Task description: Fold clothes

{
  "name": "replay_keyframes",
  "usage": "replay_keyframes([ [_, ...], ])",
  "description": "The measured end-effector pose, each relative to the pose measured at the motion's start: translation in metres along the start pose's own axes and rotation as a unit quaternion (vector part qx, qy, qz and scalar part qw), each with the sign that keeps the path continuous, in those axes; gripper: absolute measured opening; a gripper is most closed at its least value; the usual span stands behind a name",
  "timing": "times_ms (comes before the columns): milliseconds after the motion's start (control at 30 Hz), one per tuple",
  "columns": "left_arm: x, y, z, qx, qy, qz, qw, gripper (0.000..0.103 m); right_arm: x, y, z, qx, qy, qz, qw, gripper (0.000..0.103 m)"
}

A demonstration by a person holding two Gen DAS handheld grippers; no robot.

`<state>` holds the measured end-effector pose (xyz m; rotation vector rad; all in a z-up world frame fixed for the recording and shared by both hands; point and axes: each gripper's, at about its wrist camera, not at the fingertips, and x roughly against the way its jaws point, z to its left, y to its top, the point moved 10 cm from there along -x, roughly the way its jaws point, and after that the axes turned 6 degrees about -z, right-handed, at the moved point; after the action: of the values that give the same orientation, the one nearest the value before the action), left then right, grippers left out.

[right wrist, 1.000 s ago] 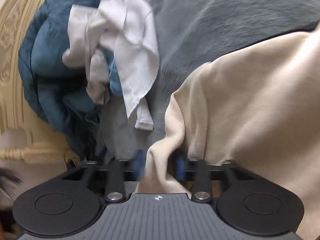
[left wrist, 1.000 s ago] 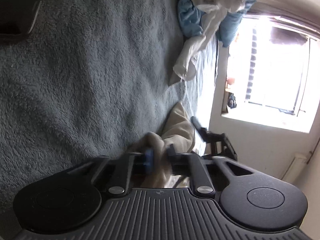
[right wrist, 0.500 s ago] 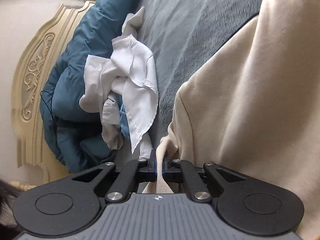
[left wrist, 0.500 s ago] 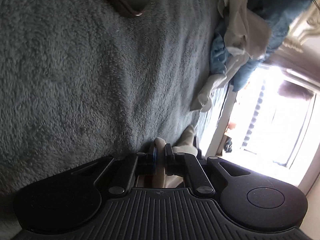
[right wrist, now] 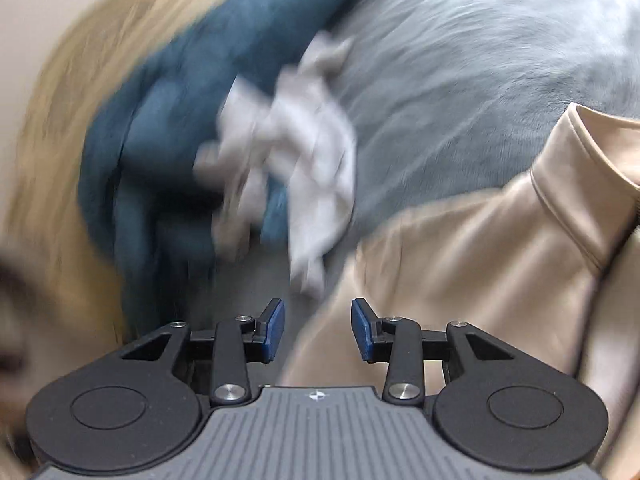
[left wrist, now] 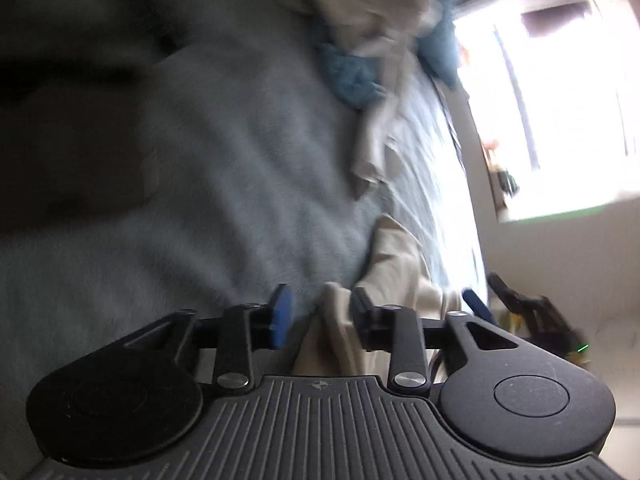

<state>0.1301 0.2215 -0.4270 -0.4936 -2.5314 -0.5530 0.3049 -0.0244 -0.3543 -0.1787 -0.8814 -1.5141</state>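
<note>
A beige garment (right wrist: 500, 240) lies on the grey fleece bed cover (right wrist: 460, 60), its collar at the right of the right wrist view. My right gripper (right wrist: 318, 330) is open, with the garment's edge below and between the jaws. In the left wrist view my left gripper (left wrist: 320, 318) is open too, and a fold of the same beige garment (left wrist: 400, 264) sits loose between its jaws. The right gripper's blue pads (left wrist: 476, 306) show past the garment at the right.
A crumpled white shirt (right wrist: 296, 160) lies on a dark blue duvet (right wrist: 160, 140) by the cream headboard (right wrist: 60, 100). The same pile shows in the left wrist view (left wrist: 376, 40). A bright window (left wrist: 560, 100) is beyond the bed edge. Both views are motion-blurred.
Both grippers were shut on the beige garment half a second ago and have opened, letting it go. Both cameras have swung, and the garment now lies lower on the bed.
</note>
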Motion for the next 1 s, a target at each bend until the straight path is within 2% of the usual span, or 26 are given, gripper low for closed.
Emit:
replay_keyframes([
  [67,-0.010,0.005,-0.009,-0.036,0.009,0.020,0.9991,0.048,0.019,-0.035,0.012,0.053,-0.035,0.050,0.997,0.041],
  [167,-0.021,0.010,-0.018,-0.058,0.014,0.034,0.9976,0.048,0.043,-0.093,0.015,0.105,-0.108,0.111,0.982,0.043],
  [233,-0.024,0.012,-0.023,-0.071,0.021,0.035,0.9966,0.049,0.066,-0.132,0.002,0.099,-0.154,0.137,0.974,0.047],
  [300,-0.021,0.008,-0.022,-0.073,0.031,0.039,0.9961,0.049,0.096,-0.166,-0.018,0.064,-0.209,0.141,0.966,0.051],
  [367,-0.016,0.002,-0.021,-0.074,0.040,0.042,0.9955,0.049,0.127,-0.195,-0.042,-0.015,-0.253,0.129,0.959,0.054],
  [433,-0.011,-0.001,-0.019,-0.080,0.053,0.046,0.9943,0.049,0.154,-0.215,-0.064,-0.079,-0.298,0.107,0.945,0.055],
  [467,-0.009,-0.003,-0.019,-0.084,0.061,0.049,0.9934,0.049,0.163,-0.221,-0.073,-0.111,-0.307,0.090,0.941,0.056],
  [567,0.001,-0.014,-0.015,-0.100,0.085,0.059,0.9895,0.049,0.165,-0.225,-0.090,-0.203,-0.280,0.038,0.937,0.056],
  [667,0.009,-0.028,-0.017,-0.113,0.098,0.068,0.9864,0.049,0.150,-0.230,-0.099,-0.278,-0.241,0.016,0.930,0.056],
  [767,0.015,-0.040,-0.024,-0.135,0.103,0.070,0.9829,0.049,0.136,-0.232,-0.104,-0.310,-0.224,0.011,0.924,0.054],
  [833,0.018,-0.049,-0.029,-0.156,0.105,0.073,0.9795,0.049,0.129,-0.234,-0.106,-0.310,-0.234,0.012,0.921,0.052],
  [900,0.018,-0.059,-0.033,-0.175,0.106,0.078,0.9757,0.049,0.124,-0.236,-0.106,-0.311,-0.239,0.009,0.920,0.039],
  [933,0.017,-0.064,-0.032,-0.181,0.109,0.079,0.9742,0.049,0.123,-0.237,-0.105,-0.306,-0.245,0.010,0.920,0.024],
  [967,0.017,-0.069,-0.032,-0.186,0.111,0.080,0.9729,0.049,0.126,-0.235,-0.103,-0.304,-0.246,0.005,0.920,0.005],
  [1000,0.017,-0.073,-0.031,-0.192,0.114,0.081,0.9714,0.049,0.130,-0.234,-0.102,-0.301,-0.248,0.001,0.921,0.006],
])
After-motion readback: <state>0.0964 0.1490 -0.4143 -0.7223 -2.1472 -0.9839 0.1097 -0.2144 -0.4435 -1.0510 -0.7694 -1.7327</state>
